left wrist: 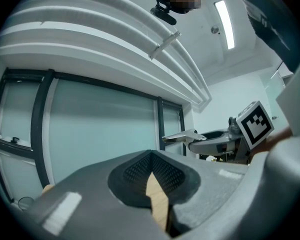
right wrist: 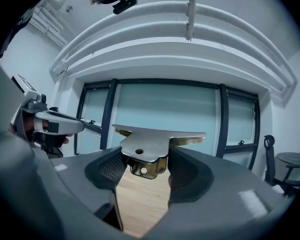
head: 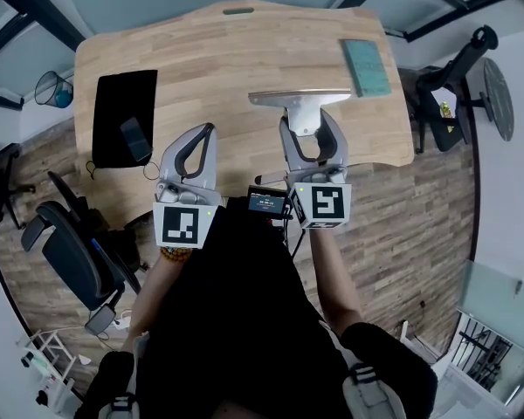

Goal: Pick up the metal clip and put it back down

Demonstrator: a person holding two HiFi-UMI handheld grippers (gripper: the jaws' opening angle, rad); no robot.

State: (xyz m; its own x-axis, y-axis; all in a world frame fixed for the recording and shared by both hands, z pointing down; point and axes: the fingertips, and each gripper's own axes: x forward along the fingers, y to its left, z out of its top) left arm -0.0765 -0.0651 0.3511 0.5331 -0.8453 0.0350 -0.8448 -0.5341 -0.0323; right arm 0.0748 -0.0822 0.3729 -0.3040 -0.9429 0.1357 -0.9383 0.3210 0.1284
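Pinches clip [head: 299,100] [right wrist: 152,144] by its bent stem in right gripper [head: 308,120] [right wrist: 142,161], pads tight on both sides, wide flat plate level beyond the jaw tips, lifted clear above table [head: 227,59]. Holds left gripper [head: 208,129] [left wrist: 151,156] near on the left, level, jaws pressed together on nothing. Shows mat [head: 122,116] with phone [head: 135,138] at table's left, green pad [head: 367,66] at right.

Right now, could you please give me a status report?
Right gripper shut on metal clip, held above table. Left gripper shut, empty. No obstacle seen below clip.
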